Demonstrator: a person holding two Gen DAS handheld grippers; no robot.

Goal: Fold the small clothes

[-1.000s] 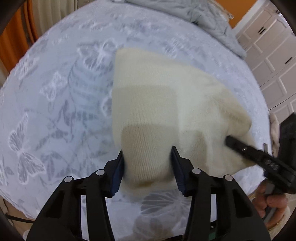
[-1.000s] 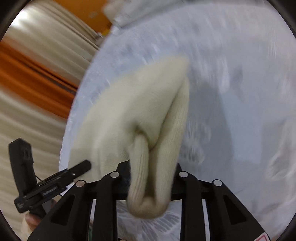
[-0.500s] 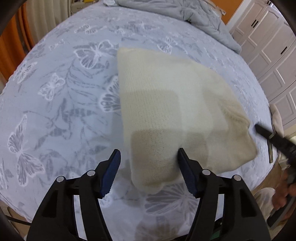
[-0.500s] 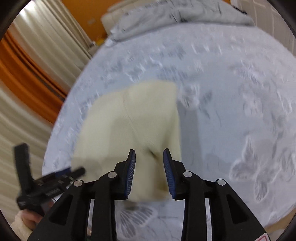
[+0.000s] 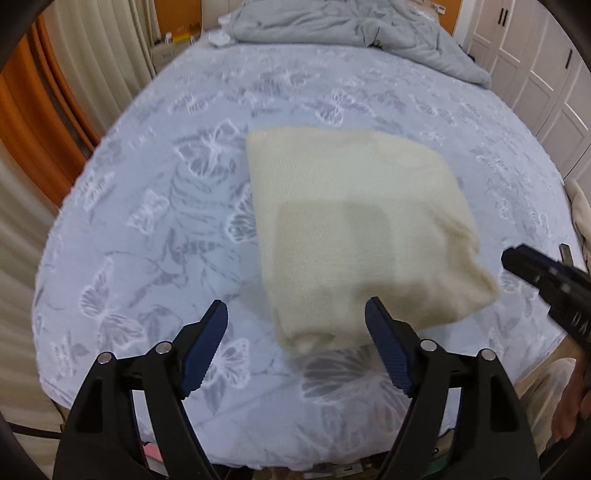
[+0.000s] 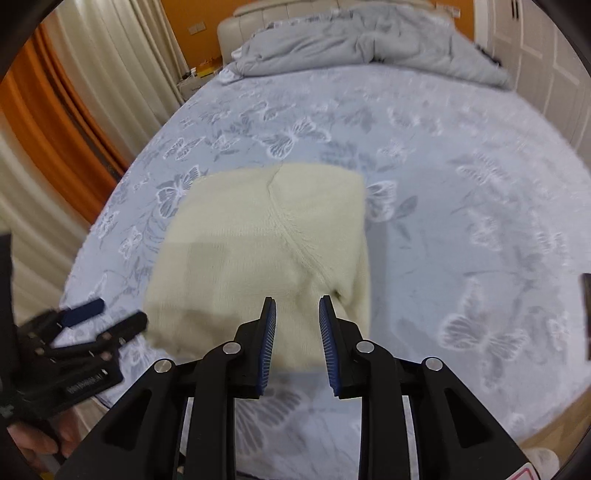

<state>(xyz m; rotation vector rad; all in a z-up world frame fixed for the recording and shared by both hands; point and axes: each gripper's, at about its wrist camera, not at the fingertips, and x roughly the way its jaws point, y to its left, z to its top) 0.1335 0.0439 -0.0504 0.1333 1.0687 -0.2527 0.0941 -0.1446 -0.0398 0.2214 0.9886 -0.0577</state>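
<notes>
A cream knit garment (image 5: 354, 229) lies folded into a rough square on the butterfly-print bedspread (image 5: 155, 206), near the bed's front edge. It also shows in the right wrist view (image 6: 266, 251), with a seam running across its top. My left gripper (image 5: 295, 317) is open and empty, raised just in front of the garment's near edge. My right gripper (image 6: 297, 306) is open and empty above the garment's near right corner. Each gripper shows at the edge of the other's view.
A crumpled grey duvet (image 5: 347, 29) lies at the head of the bed. Cream and orange curtains (image 5: 44, 110) hang on the left. White wardrobe doors (image 5: 546, 74) stand on the right. The bed's front edge (image 5: 258, 458) is just below the grippers.
Both grippers have let go of the garment, opened and drawn back toward the bed's front edge. The garment now lies flat and folded on the bed.
</notes>
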